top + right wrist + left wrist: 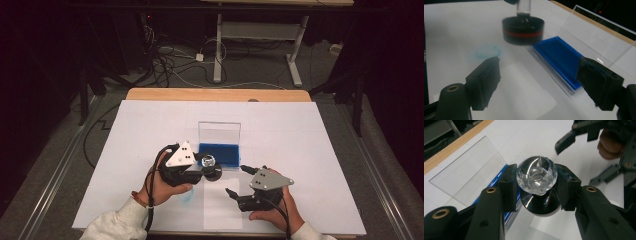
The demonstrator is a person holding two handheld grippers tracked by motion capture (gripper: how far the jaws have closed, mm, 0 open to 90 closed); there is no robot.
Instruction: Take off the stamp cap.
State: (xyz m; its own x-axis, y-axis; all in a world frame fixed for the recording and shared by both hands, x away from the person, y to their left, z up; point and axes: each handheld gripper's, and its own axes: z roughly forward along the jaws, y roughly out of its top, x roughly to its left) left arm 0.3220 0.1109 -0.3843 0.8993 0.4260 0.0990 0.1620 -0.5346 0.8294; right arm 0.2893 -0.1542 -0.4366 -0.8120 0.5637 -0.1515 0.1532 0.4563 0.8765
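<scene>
My left gripper (537, 187) is shut on the clear faceted knob of a stamp (536, 176), which has a round black base with a red band (523, 30). In the high view the stamp (210, 165) is at the front left corner of a blue ink pad (220, 154). The pad's clear lid (219, 132) stands open behind it. My right gripper (235, 179) is open with nothing between its jaws (539, 75), a little to the right of the stamp and in front of the pad (559, 58). It also shows in the left gripper view (581, 160).
A large white sheet (300, 135) covers the wooden table. A smaller white slip (222, 210) lies near the front edge, with a faint blue ring print (488, 51) to its left. Cables and a desk frame are on the floor beyond.
</scene>
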